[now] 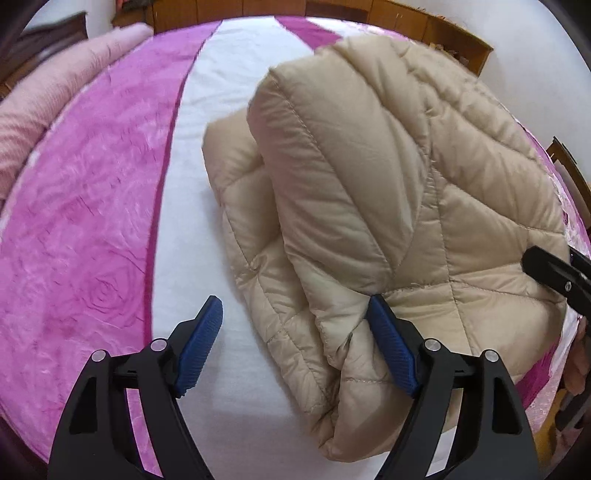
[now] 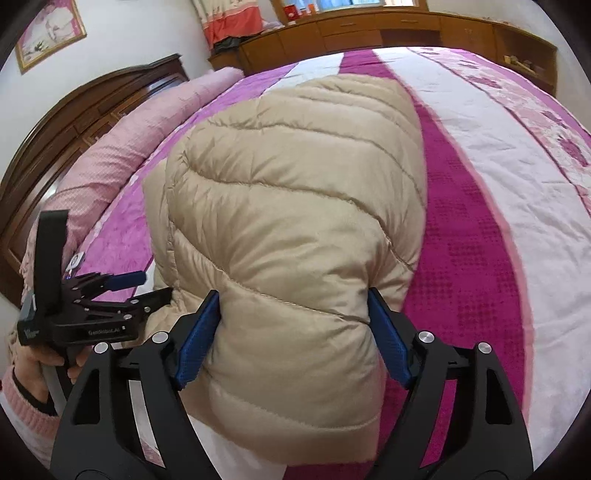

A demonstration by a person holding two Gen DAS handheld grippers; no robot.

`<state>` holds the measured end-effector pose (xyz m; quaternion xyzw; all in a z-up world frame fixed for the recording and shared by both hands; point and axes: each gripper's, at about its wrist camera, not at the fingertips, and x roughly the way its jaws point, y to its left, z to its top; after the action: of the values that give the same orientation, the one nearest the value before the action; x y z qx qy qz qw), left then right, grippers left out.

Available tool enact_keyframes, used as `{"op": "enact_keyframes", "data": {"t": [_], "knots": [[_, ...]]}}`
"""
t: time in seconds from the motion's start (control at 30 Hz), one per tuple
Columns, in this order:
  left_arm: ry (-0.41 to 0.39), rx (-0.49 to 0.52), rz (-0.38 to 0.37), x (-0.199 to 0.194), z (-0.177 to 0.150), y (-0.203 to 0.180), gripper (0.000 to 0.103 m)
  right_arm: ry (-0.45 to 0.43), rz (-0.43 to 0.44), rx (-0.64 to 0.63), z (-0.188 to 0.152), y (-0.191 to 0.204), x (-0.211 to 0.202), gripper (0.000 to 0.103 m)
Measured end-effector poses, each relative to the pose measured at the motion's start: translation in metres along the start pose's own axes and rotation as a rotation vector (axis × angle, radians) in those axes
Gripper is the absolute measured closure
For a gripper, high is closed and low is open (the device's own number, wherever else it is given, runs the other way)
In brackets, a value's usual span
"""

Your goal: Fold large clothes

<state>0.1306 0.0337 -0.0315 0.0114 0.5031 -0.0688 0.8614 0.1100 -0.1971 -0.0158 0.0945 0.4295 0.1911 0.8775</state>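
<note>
A beige quilted puffer jacket (image 1: 388,177) lies folded into a thick bundle on the striped pink and white bed cover (image 1: 92,221). My left gripper (image 1: 294,301) is open at the bundle's near left corner. Its right pad (image 1: 389,339) rests against the fabric and its left pad (image 1: 201,343) hangs over the white stripe. In the right wrist view the jacket (image 2: 295,184) bulges between the wide-open jaws of my right gripper (image 2: 293,295) and brushes both pads. The left gripper (image 2: 157,284) shows side-on at the jacket's left edge.
A rolled pink quilt (image 2: 122,147) lies along the dark wooden headboard (image 2: 74,122). Brown cabinets (image 2: 369,29) stand beyond the bed's far side. A hand in a pink sleeve (image 2: 22,398) holds the left gripper. A wooden chair (image 1: 565,162) stands at the bed's right edge.
</note>
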Motion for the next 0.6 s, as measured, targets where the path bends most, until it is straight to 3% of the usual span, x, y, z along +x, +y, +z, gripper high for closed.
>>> {"op": "enact_keyframes", "data": {"t": [0.07, 0.23, 0.43, 0.6], "knots": [[-0.034, 0.006, 0.006, -0.019, -0.018, -0.004, 0.021, -0.019, -0.026, 0.005, -0.001, 0.002, -0.012, 0.025], [-0.097, -0.003, -0.019, -0.050, -0.026, -0.013, 0.009, -0.062, -0.086, -0.002, -0.011, 0.008, -0.047, 0.006], [-0.137, -0.020, -0.058, -0.078, -0.044, -0.034, 0.006, -0.048, -0.138, 0.001, -0.032, 0.012, -0.071, 0.005], [-0.129, -0.018, -0.008, -0.080, -0.065, -0.052, 0.006, -0.031, -0.142, 0.021, -0.056, 0.018, -0.081, 0.005]]}}
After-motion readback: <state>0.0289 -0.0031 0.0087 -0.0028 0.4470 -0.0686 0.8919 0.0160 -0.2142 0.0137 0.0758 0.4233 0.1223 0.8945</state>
